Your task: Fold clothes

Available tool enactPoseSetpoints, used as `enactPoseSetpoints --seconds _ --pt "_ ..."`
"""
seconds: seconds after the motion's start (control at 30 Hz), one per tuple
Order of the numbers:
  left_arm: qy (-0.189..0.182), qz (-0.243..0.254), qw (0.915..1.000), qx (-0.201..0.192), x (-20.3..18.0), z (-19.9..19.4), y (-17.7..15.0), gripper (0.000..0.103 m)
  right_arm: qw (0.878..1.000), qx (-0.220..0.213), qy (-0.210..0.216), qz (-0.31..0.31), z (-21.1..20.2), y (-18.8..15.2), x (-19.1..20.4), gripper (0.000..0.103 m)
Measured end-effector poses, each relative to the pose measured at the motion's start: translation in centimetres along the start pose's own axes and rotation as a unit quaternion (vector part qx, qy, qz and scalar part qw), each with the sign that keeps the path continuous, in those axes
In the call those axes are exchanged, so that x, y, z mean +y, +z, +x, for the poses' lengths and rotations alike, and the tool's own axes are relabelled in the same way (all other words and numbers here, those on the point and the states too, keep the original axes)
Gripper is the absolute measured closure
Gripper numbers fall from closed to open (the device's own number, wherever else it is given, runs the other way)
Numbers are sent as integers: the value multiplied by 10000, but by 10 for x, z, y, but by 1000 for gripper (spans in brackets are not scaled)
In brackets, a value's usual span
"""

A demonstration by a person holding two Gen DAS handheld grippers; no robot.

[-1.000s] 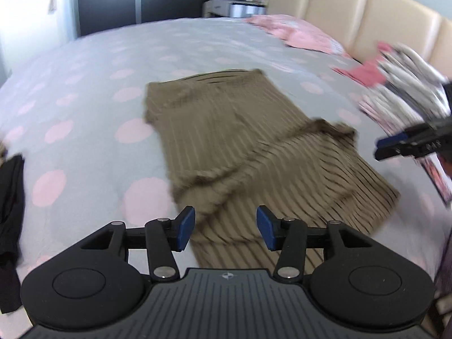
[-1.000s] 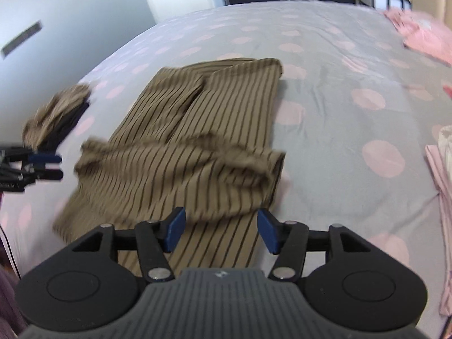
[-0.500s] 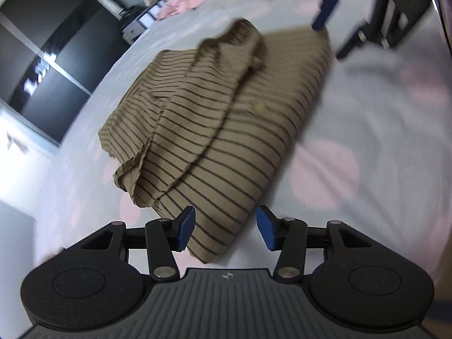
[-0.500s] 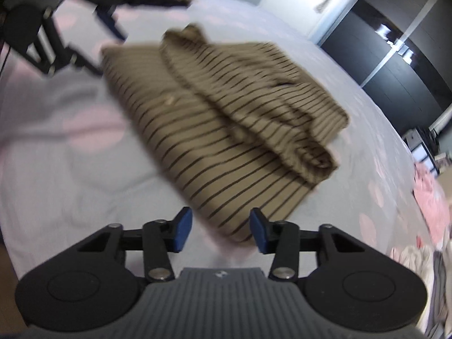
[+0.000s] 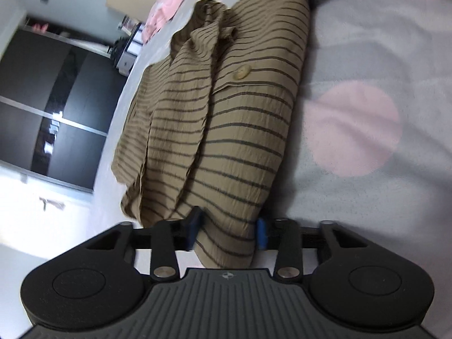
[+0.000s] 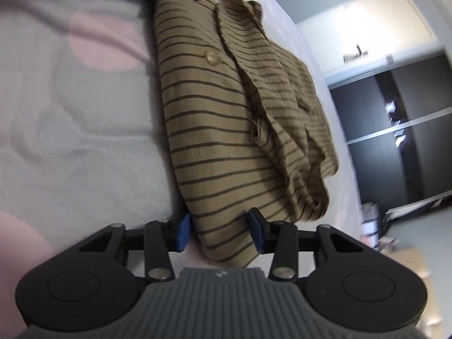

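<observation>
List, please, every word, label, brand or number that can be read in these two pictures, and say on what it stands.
No readable text.
Left hand-held gripper: a small round emblem on the grey ribbed body, no letters.
Right hand-held gripper: a small mark on its body, too blurred to read.
Striped shirt: one plain button, no label visible.
Shelf items in the background: too small and blurred.

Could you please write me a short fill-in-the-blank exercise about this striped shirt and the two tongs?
1. The shirt is tan with dark ____.
2. The bedsheet is grey with ____ dots.
3. A corner of the shirt lies between the ____ pads of the left tongs.

Missing words: stripes; pink; blue
</observation>
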State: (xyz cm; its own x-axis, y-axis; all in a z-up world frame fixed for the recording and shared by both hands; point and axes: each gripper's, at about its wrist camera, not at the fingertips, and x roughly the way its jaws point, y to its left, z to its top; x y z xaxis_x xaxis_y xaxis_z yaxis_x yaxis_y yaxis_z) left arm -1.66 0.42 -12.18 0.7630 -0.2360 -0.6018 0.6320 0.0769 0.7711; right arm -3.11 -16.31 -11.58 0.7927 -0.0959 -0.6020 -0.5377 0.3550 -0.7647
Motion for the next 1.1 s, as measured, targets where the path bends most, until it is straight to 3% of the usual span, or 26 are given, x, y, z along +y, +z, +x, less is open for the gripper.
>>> enactPoseSetpoints --seconds 0.07,0.17,0.27,0.47,0.6,0.9,1.1 --pt "-13 105 9999 -4 -1 0 1 84 10000 50 -34 -65 2 1 0 83" --pt "-85 -43 10000 -1 6 -2 2 93 9999 54 -41 104 -1 1 -6 94" --pt "-211 -304 9993 -27 17 -9 5 99 9994 34 -91 341 -9 2 -14 98" --pt "-443 -737 9962 -110 41 -33 13 101 9978 -11 -104 659 -36 4 -35 99" --pt "-636 -764 9947 -275 46 -62 14 101 9969 -11 26 784 -64 -1 -44 100" --pt "-1388 -450 9884 -429 17 -115 15 101 9952 120 743 618 -124 -15 -25 100" --pt "-1872 -92 9821 -187 -9 -103 11 101 9928 239 1159 158 -117 -16 -2 99"
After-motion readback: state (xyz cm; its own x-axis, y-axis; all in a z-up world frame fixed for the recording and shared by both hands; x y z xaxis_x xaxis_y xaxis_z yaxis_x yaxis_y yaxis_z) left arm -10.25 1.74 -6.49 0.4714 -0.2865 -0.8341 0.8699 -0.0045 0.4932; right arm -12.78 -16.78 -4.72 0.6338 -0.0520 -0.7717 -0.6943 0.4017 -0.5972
